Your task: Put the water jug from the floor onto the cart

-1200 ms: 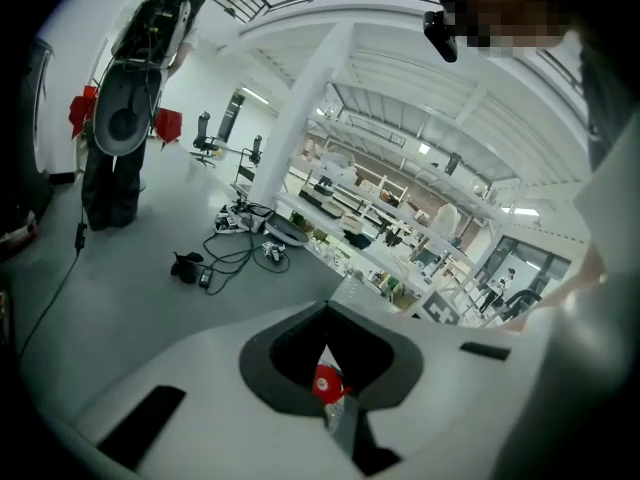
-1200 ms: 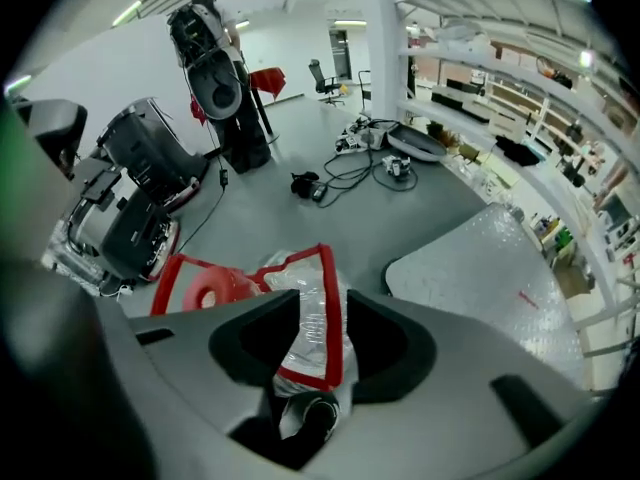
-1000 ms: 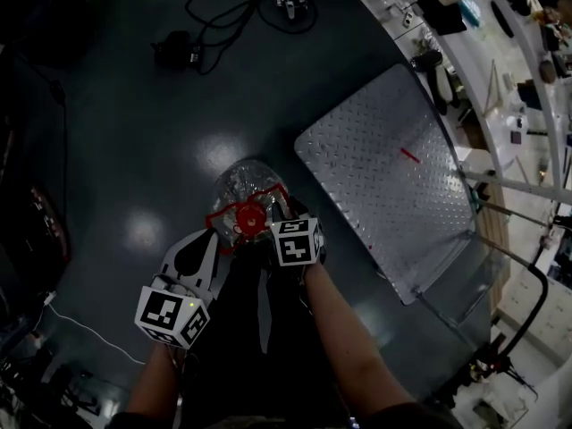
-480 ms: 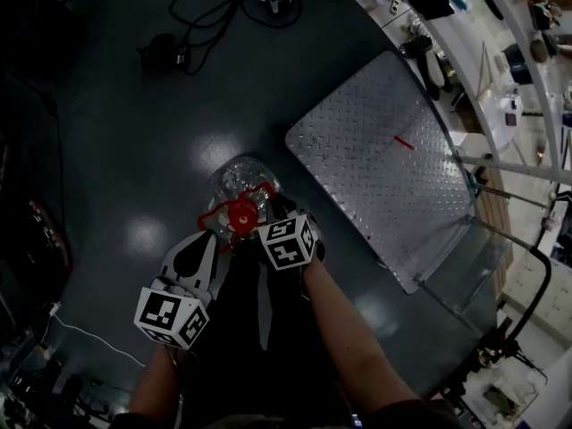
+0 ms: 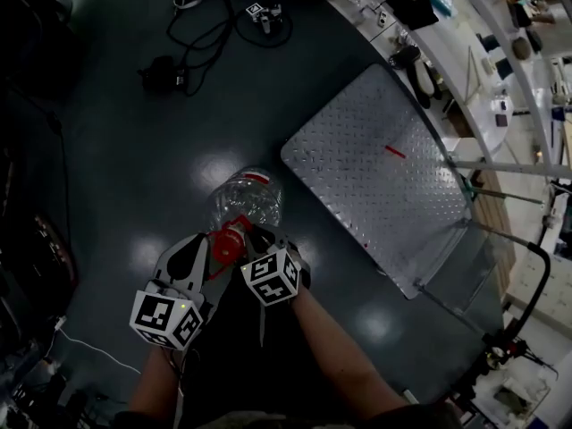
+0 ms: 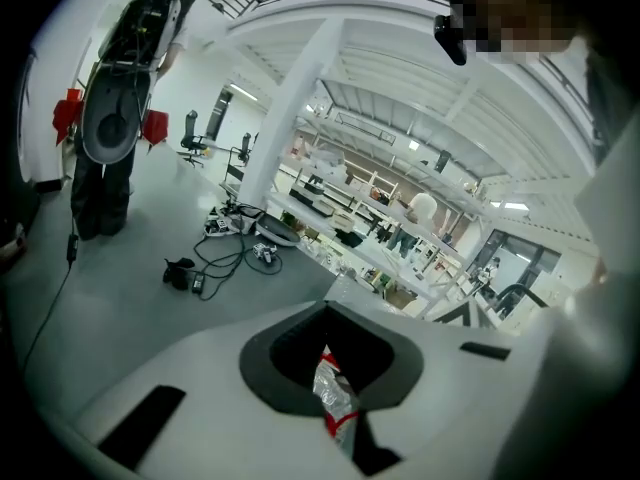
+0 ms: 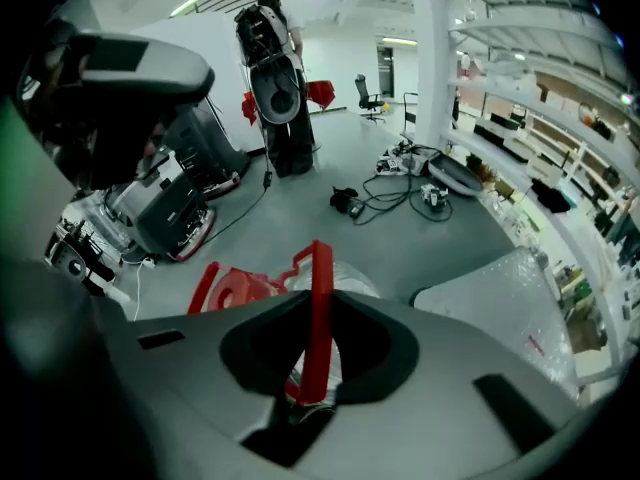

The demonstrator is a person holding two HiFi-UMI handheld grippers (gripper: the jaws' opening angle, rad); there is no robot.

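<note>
The clear water jug hangs tilted above the dark floor, just left of the cart's diamond-plate deck. My right gripper is shut on the jug's red handle. In the right gripper view the red handle strip stands upright between the jaws, which are opening slightly. My left gripper reaches the red top from the left. In the left gripper view its jaws stand nearly together around a bit of crinkled clear plastic and red band.
Black cables and a power brick lie on the floor farther off. The cart's push bar rises at its right end, with cluttered shelves behind it. Dark equipment lines the left side.
The jug has come up off the floor and tipped, its red top moving toward me. The right gripper closed on the handle, rose and rolled; the left rose a little with it.
</note>
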